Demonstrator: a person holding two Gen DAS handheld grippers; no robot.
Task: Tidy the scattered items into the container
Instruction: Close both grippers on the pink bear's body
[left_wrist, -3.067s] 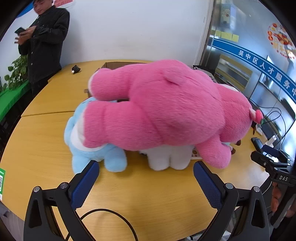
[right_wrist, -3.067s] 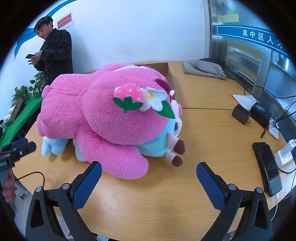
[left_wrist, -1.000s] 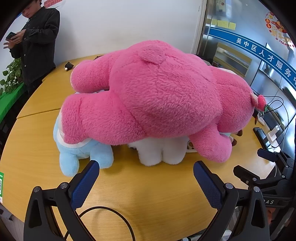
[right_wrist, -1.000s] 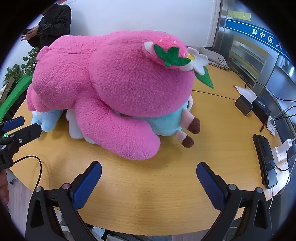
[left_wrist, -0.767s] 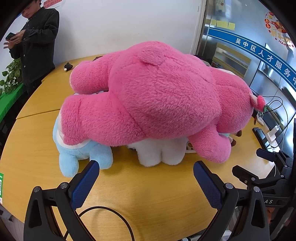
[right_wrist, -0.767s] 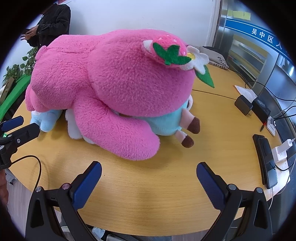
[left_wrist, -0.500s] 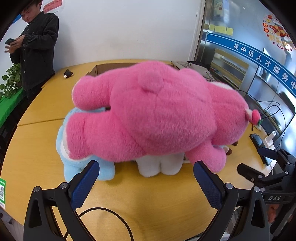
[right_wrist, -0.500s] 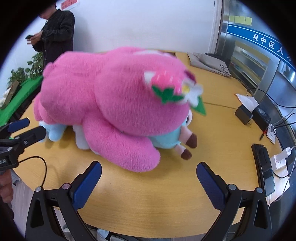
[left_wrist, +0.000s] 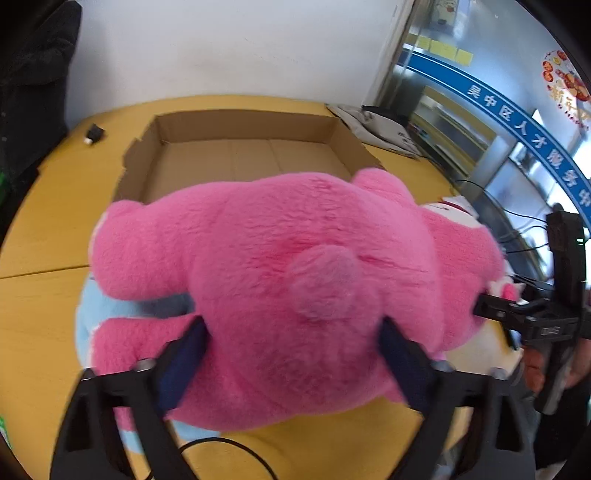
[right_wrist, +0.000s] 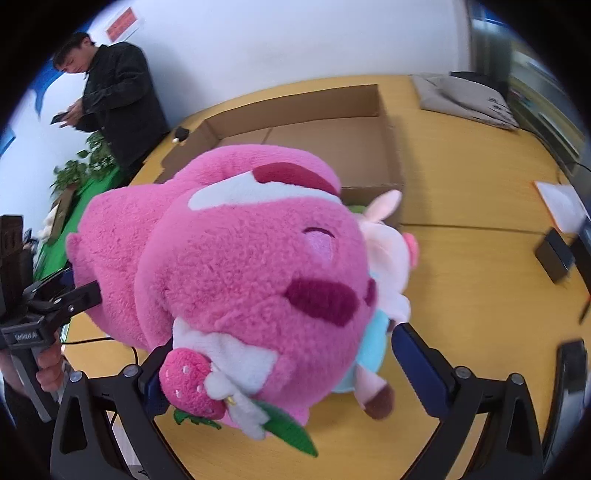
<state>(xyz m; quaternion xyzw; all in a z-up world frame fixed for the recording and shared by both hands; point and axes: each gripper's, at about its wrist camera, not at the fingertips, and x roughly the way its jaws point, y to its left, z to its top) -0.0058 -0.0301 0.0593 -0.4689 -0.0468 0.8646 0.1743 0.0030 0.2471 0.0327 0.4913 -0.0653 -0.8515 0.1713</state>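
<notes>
The big pink plush bear (left_wrist: 295, 280) lies on the yellow wooden table (left_wrist: 44, 206), piled over a light-blue plush toy (left_wrist: 88, 317) and a white-and-pink plush toy (right_wrist: 388, 240) that peeks out beside its head. The left gripper (left_wrist: 291, 339) reaches around the bear's rear end just below the round tail (left_wrist: 325, 284); its jaws are closing, with the blue pads (left_wrist: 184, 350) sunk into the fur on both sides. The right gripper (right_wrist: 280, 365) straddles the bear's head; its jaws are also closing, the left pad (right_wrist: 151, 384) buried behind the strawberry ornament (right_wrist: 188, 384) and the right pad (right_wrist: 417, 365) just beside the blue and pink fabric under the head, though whether that pad presses on anything cannot be told. Just behind the pile sits the open cardboard box (left_wrist: 243, 122), its low near wall right behind the bear's back and its floor bare and wide. Bare table runs along the box's left side out to a small black object (left_wrist: 94, 133) near the far edge. On the box's right lies a folded grey cloth (right_wrist: 465, 96), and further right near the table rim are a paper (right_wrist: 561, 203), a black box (right_wrist: 554, 251) and a dark phone (right_wrist: 570, 373). A person in a dark jacket (right_wrist: 118, 96) stands past the far left edge beside green plants (right_wrist: 85, 162).
</notes>
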